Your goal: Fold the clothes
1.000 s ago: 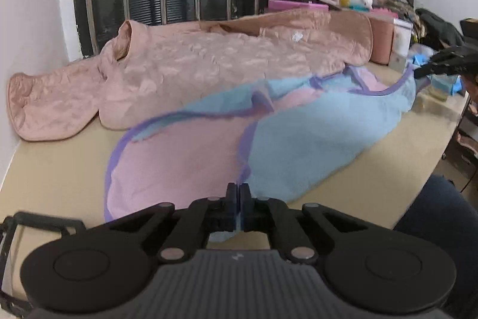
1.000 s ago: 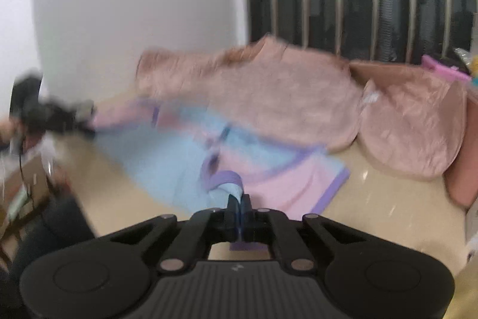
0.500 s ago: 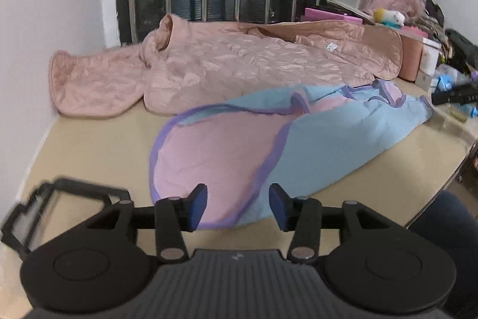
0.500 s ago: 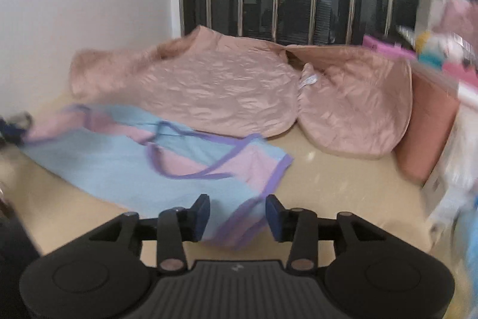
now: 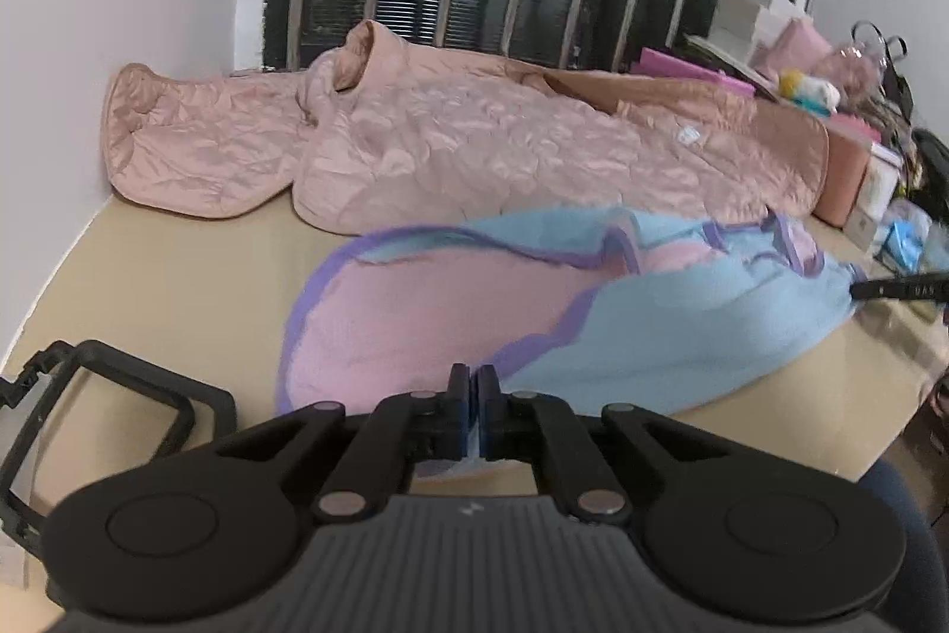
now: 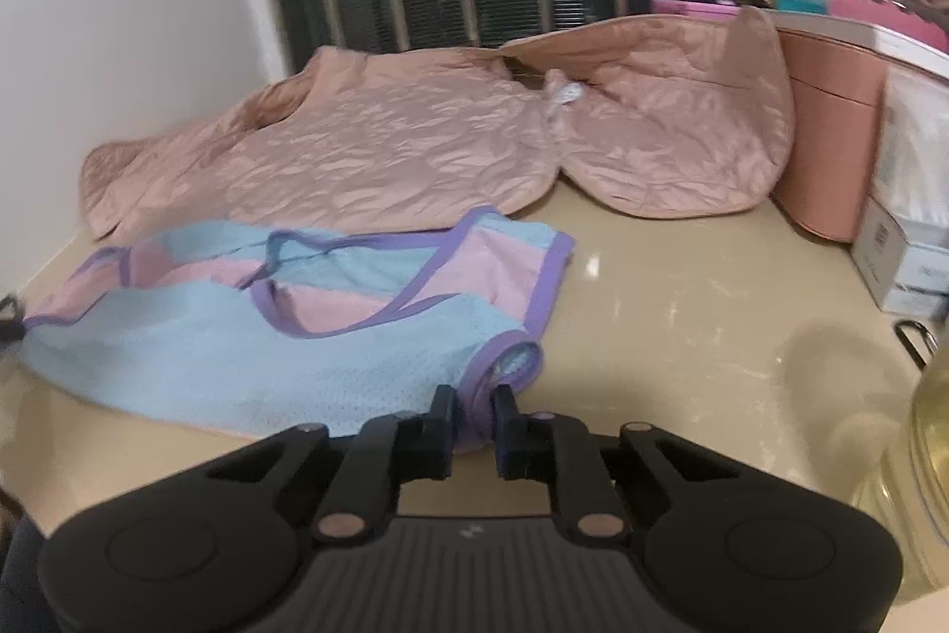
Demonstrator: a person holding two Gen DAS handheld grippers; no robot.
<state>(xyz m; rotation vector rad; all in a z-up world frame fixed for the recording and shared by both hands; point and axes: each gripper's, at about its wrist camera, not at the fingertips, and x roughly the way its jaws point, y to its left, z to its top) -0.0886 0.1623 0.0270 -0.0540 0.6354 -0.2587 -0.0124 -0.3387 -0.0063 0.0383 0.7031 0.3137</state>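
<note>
left gripper (image 5: 473,387): clamped on blue-pink garment (image 5: 682,324) hem | right gripper (image 6: 474,407): closing around its purple-trimmed corner, not yet pinched

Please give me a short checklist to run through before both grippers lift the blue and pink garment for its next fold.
1. Left gripper shut on the garment hem: ok.
2. Right gripper clamped: not ok, jaws closing, purple edge between them.
3. Garment flat: not ok, straps rumpled.
4. Quilted pink jacket clear of the garment: cannot tell, edges look close.
5. Bare table for the fold: ok.
</note>
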